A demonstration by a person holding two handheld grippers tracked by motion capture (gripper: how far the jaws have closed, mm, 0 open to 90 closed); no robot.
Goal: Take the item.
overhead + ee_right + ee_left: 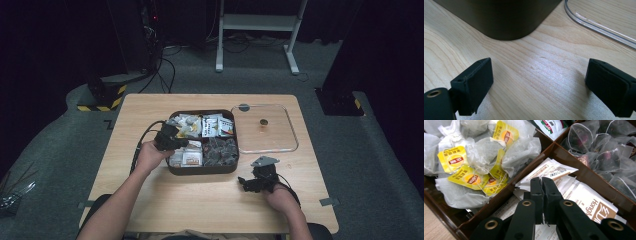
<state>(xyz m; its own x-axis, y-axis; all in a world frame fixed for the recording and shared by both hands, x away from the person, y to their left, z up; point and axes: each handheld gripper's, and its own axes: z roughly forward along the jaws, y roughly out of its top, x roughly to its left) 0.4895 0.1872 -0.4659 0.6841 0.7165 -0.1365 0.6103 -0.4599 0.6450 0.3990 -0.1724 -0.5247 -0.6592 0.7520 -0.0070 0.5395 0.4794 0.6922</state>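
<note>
Left hand-held gripper (541, 182) is down in the near-left compartment of the dark divided box (202, 171), jaws closed together over the white sachets (584, 200). Looks like the tips pinch the edge of one white sachet, but the pads meet almost flush, so can't confirm paper is actually caught. In the high view the left hand-held gripper (170, 137) sits over the box's left half, person's forearm coming in from the near edge.

Right hand-held gripper (539, 85) is wide open, nothing btwn the jaws, resting low over bare counter (529, 65) just near-right of the box corner. In the high view it sits (257, 180) near the counter's near-right area, apart from the box.

Progress, as a judgement: the pick is at the grasp stage. Sachet not yet lifted out; it lies in its compartment w/ the others. Left to do: lift it clear and set it wherever it goes. The clear lid (265, 129), lying flat to the right of the box, is already off, so access is done.

Other compartments: yellow-tagged tea bags (477, 157) far-left, mesh pyramid bags (604, 150) near-right, printed packets (217, 125) far-right.

Surface: light wood-grain counter, clean, some glare. Room: dark, grey carpet, cables and black equipment w/ hazard striping at far left, white desk frame (260, 30) at the far side.
</note>
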